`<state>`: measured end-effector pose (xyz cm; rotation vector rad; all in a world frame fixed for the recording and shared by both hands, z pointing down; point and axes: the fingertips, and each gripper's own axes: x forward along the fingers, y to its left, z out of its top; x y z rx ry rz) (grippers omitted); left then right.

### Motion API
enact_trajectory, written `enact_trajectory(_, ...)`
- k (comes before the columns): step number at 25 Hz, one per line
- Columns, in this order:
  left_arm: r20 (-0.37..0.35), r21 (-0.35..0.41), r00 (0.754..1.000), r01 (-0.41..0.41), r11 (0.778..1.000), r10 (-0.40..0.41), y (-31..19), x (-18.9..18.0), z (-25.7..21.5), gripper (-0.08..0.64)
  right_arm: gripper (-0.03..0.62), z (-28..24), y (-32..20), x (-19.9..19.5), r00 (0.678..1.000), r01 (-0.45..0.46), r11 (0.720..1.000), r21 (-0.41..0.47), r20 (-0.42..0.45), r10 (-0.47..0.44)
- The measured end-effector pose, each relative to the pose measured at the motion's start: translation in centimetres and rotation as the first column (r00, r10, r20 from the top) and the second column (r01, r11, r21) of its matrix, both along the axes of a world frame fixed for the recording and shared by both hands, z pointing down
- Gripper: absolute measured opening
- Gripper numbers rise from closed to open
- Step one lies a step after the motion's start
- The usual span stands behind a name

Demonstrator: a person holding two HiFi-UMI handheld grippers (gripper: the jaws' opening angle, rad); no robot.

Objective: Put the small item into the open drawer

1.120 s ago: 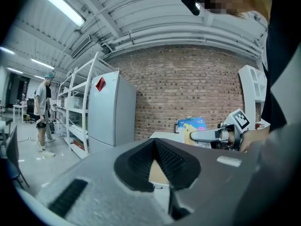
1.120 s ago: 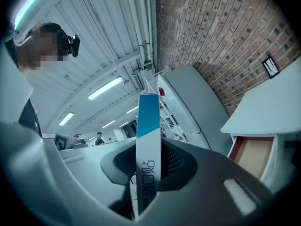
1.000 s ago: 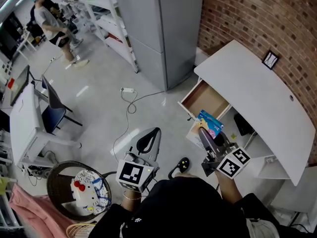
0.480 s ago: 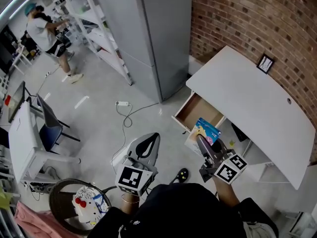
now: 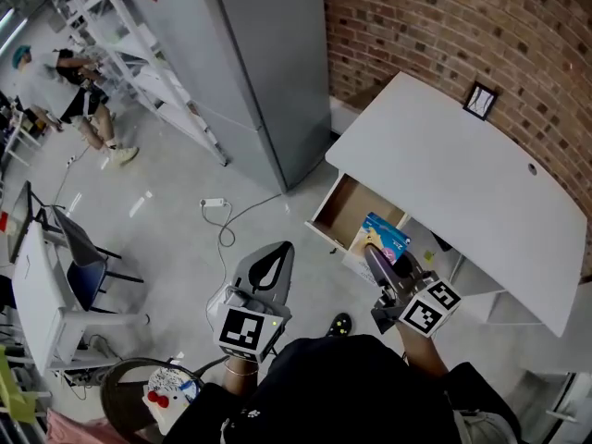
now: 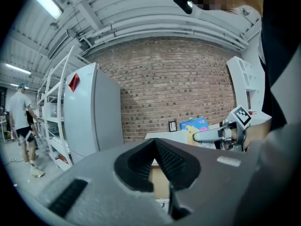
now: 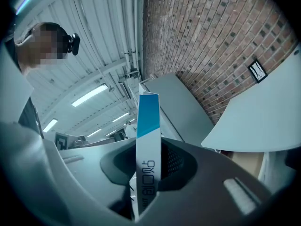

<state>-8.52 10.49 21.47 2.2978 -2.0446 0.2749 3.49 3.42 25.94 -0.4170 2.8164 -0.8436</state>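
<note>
A flat blue box (image 5: 385, 233) with a colourful front is held upright over the floor, with my right gripper (image 5: 375, 253) shut on it. It hangs just right of the open wooden drawer (image 5: 350, 209) that sticks out of the white desk (image 5: 444, 183). In the right gripper view the box (image 7: 148, 140) stands edge-on between the jaws of the right gripper (image 7: 149, 160). My left gripper (image 5: 268, 265) hangs lower left over the floor, shut and with nothing in it. In the left gripper view the left gripper (image 6: 154, 149) points toward the box (image 6: 195, 125).
A grey fridge (image 5: 250, 54) stands left of the desk against the brick wall (image 5: 444, 26). A small picture frame (image 5: 479, 100) sits on the desk. A white cable (image 5: 222, 215) lies on the floor. Shelving (image 5: 139, 54), a person (image 5: 65, 91) and a chair (image 5: 79, 248) are far left.
The head view has swung, so the desk and drawer sit further left and lower in it. The right gripper still holds the box by the drawer. The left gripper has barely moved.
</note>
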Motion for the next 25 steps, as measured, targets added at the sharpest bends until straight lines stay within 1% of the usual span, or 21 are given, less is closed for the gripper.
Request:
enact_trajectory(2,-0.002,-0.001,1.0,-0.003,1.0,0.003,-0.8,0.1,0.3,-0.003,0.081,0.3,-0.7,0.2,1.0,-0.007,1.0,0.003,-0.007,0.007)
enact_trajectory(4,-0.022,-0.006,1.0,-0.008,1.0,0.008,-1.3,0.2,0.6,-0.003,0.081,0.3,-1.0,0.4,1.0,-0.019,1.0,0.007,-0.011,0.019)
enact_trajectory(6,-0.032,-0.017,0.999,-0.029,0.999,0.029,-1.6,0.3,1.1,-0.003,0.081,0.3,-1.1,0.7,0.999,-0.036,0.999,0.011,-0.013,0.036)
enact_trajectory(14,-0.033,-0.042,0.992,-0.124,0.991,0.123,-4.3,1.1,2.3,-0.003,0.081,1.4,-2.5,2.7,0.989,-0.14,0.99,-0.004,-0.039,0.14)
enact_trajectory(18,-0.037,-0.057,0.983,-0.181,0.982,0.18,-6.5,1.5,3.0,-0.003,0.081,2.4,-3.9,3.4,0.98,-0.191,0.981,-0.025,-0.063,0.19)
enact_trajectory(21,-0.051,-0.065,0.972,-0.232,0.971,0.228,-8.3,1.4,3.3,-0.003,0.081,2.7,-5.1,3.1,0.97,-0.231,0.973,-0.027,-0.084,0.228)
enact_trajectory(25,-0.067,-0.077,0.96,-0.277,0.958,0.273,-10.6,0.8,3.9,-0.003,0.081,3.1,-6.6,2.6,0.958,-0.275,0.961,-0.026,-0.098,0.271)
